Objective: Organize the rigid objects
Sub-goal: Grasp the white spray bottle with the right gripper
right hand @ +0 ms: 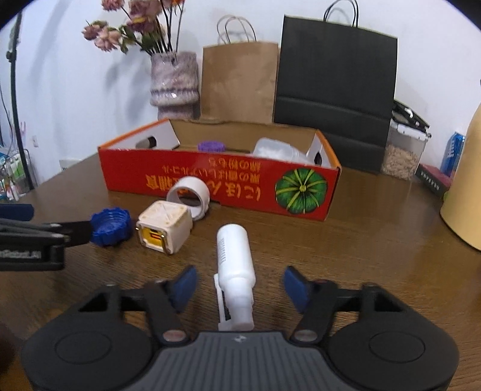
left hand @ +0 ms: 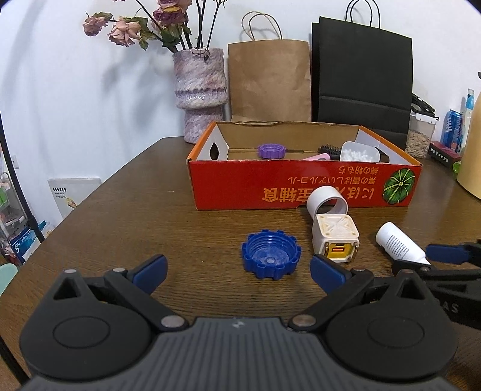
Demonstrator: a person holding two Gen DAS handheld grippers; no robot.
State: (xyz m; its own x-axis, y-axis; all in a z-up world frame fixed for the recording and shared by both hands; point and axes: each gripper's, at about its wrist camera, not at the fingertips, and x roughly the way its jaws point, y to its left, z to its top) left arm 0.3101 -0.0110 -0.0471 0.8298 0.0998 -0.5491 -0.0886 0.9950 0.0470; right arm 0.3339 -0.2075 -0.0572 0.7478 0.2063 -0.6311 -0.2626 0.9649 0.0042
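A wooden desk (left hand: 126,210) is seen below a white wall. At its far edge a mottled purple vase (left hand: 200,90) with dried pink flowers (left hand: 126,28) is placed. Beside the vase a brown paper bag (left hand: 269,78) is leaned against the wall, and just right of it a black paper bag (left hand: 362,75). Toward the far right corner a clear container of seeds (left hand: 419,137) is set, with a blue can (left hand: 452,126) beyond it and a dark red box (left hand: 443,155) nearby. A cream-coloured curved object (right hand: 464,186) is partly shown at the right edge.
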